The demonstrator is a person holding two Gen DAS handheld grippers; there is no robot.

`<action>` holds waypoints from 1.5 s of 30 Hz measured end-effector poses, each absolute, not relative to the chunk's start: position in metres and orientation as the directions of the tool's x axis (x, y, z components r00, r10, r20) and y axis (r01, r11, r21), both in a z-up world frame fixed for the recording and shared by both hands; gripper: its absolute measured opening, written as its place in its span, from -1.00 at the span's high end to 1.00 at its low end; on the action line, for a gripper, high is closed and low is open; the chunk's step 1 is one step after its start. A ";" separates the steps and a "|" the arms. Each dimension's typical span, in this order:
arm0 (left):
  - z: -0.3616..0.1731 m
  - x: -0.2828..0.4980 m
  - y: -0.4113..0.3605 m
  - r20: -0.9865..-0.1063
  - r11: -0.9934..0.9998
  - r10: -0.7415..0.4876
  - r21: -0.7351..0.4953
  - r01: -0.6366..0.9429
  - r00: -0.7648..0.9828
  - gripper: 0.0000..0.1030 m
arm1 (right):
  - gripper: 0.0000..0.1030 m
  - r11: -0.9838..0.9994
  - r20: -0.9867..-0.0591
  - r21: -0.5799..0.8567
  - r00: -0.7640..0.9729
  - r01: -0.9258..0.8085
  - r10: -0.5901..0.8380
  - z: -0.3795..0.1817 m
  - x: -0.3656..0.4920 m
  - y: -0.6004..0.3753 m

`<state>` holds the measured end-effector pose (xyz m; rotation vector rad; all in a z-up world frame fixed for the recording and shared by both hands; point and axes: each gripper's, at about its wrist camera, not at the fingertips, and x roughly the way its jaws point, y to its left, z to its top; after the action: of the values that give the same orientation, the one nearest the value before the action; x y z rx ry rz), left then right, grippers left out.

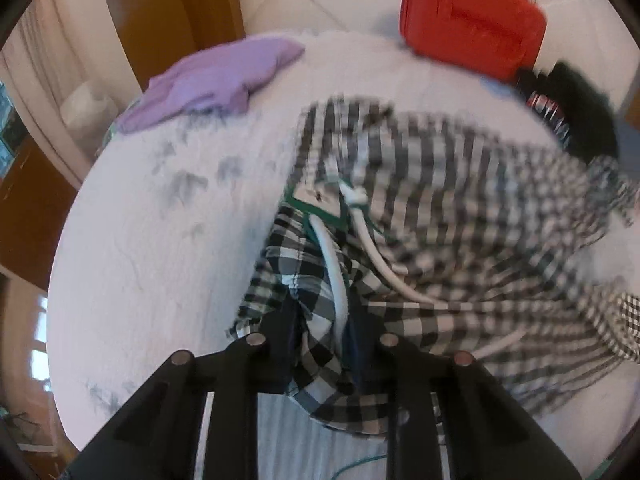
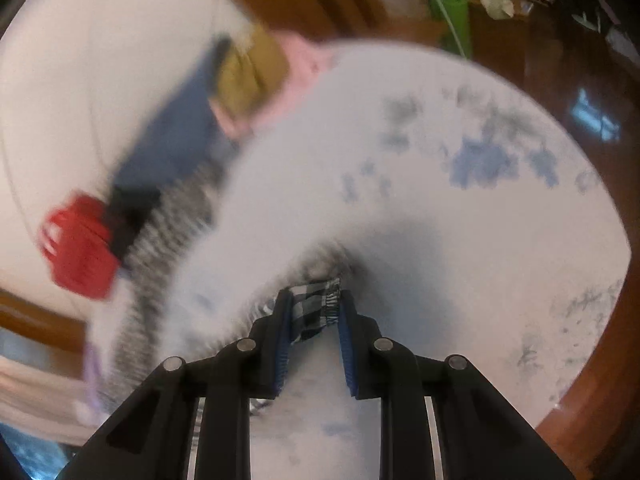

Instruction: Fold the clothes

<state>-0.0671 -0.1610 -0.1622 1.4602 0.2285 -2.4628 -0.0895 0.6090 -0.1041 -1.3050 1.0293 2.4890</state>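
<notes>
Two close downward wrist views over one shared white bedspread [image 1: 160, 240].

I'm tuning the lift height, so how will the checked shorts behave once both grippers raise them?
Probably floppy: the checked shorts already bunch and sag around the left gripper. Likely light, since the right gripper holds just a waistband edge. The white drawstring hangs loose and may swing.
</notes>
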 end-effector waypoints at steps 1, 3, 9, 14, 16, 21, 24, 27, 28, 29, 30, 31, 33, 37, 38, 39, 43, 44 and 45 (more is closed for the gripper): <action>-0.155 -0.069 -0.165 -0.873 -0.951 -0.145 -0.006 0.308 -0.466 0.59 | 0.57 -0.754 -0.760 0.510 -0.627 -0.413 -0.170 -0.089 -0.094 0.611; -0.151 -0.076 -0.169 -0.876 -0.953 -0.147 0.000 0.304 -0.460 0.59 | 0.57 -0.762 -0.750 0.505 -0.643 -0.405 -0.156 -0.065 -0.111 0.616; -0.183 -0.102 -0.176 -0.914 -0.945 -0.159 0.031 0.326 -0.372 0.59 | 0.34 -0.780 -0.759 0.470 -0.640 -0.412 -0.119 -0.056 -0.186 0.625; -0.188 -0.091 -0.178 -0.926 -0.940 -0.132 0.004 0.341 -0.354 0.35 | 0.20 -0.801 -0.818 0.421 -0.559 -0.425 -0.134 -0.086 -0.201 0.614; -0.178 -0.078 -0.182 -0.916 -0.937 -0.123 -0.019 0.348 -0.382 0.09 | -0.20 -0.817 -0.848 0.376 -0.518 -0.436 -0.114 -0.102 -0.186 0.612; -0.144 -0.050 -0.196 -0.879 -0.922 -0.080 -0.114 0.370 -0.469 -0.18 | -0.46 -0.824 -0.928 0.255 -0.369 -0.506 -0.060 -0.156 -0.132 0.616; -0.146 -0.046 -0.202 -0.884 -0.915 -0.082 -0.116 0.385 -0.460 -0.18 | -0.46 -0.811 -0.933 0.260 -0.352 -0.524 -0.072 -0.172 -0.105 0.615; -0.157 -0.045 -0.205 -0.898 -0.910 -0.082 -0.110 0.401 -0.431 -0.18 | -0.46 -0.809 -0.933 0.271 -0.350 -0.522 -0.087 -0.176 -0.090 0.607; -0.163 -0.045 -0.203 -0.902 -0.909 -0.074 -0.115 0.401 -0.426 -0.18 | -0.46 -0.811 -0.933 0.272 -0.349 -0.519 -0.090 -0.177 -0.088 0.604; -0.168 -0.046 -0.202 -0.905 -0.909 -0.067 -0.119 0.400 -0.420 -0.18 | -0.46 -0.812 -0.932 0.276 -0.350 -0.514 -0.095 -0.178 -0.086 0.602; -0.174 -0.048 -0.201 -0.909 -0.909 -0.060 -0.121 0.398 -0.413 -0.18 | -0.46 -0.814 -0.931 0.279 -0.350 -0.510 -0.100 -0.179 -0.084 0.599; -0.182 -0.051 -0.199 -0.913 -0.911 -0.051 -0.124 0.394 -0.405 -0.18 | -0.46 -0.816 -0.931 0.281 -0.349 -0.505 -0.106 -0.180 -0.084 0.597; -0.197 -0.058 -0.195 -0.925 -0.910 -0.040 -0.122 0.397 -0.377 -0.18 | -0.46 -0.829 -0.936 0.274 -0.335 -0.487 -0.112 -0.183 -0.087 0.591; -0.213 -0.068 -0.180 -0.928 -0.911 -0.125 -0.032 0.411 -0.350 -0.18 | -0.50 -0.855 -0.940 0.260 -0.319 -0.449 -0.119 -0.191 -0.096 0.575; -0.213 -0.070 -0.177 -0.928 -0.912 -0.145 -0.009 0.411 -0.344 -0.19 | -0.50 -0.861 -0.941 0.255 -0.316 -0.440 -0.118 -0.193 -0.099 0.572; -0.214 -0.071 -0.174 -0.927 -0.912 -0.162 0.009 0.411 -0.339 -0.21 | -0.50 -0.866 -0.943 0.248 -0.313 -0.433 -0.114 -0.195 -0.102 0.568; -0.208 -0.070 -0.171 -0.923 -0.906 -0.183 0.025 0.422 -0.338 0.57 | 0.63 -0.914 -0.953 0.124 -0.302 -0.387 -0.002 -0.194 -0.114 0.551; -0.205 -0.069 -0.171 -0.922 -0.905 -0.188 0.028 0.425 -0.339 0.69 | 0.92 -0.920 -0.951 0.108 -0.308 -0.376 0.015 -0.191 -0.117 0.548; -0.200 -0.067 -0.172 -0.920 -0.900 -0.185 0.017 0.435 -0.346 0.72 | 0.95 -0.924 -0.946 0.107 -0.323 -0.366 0.019 -0.185 -0.119 0.546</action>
<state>-0.0673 -0.1721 -0.1997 1.5147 0.3259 -2.2809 -0.1188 0.5461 -0.1848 -1.6625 0.4462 2.3342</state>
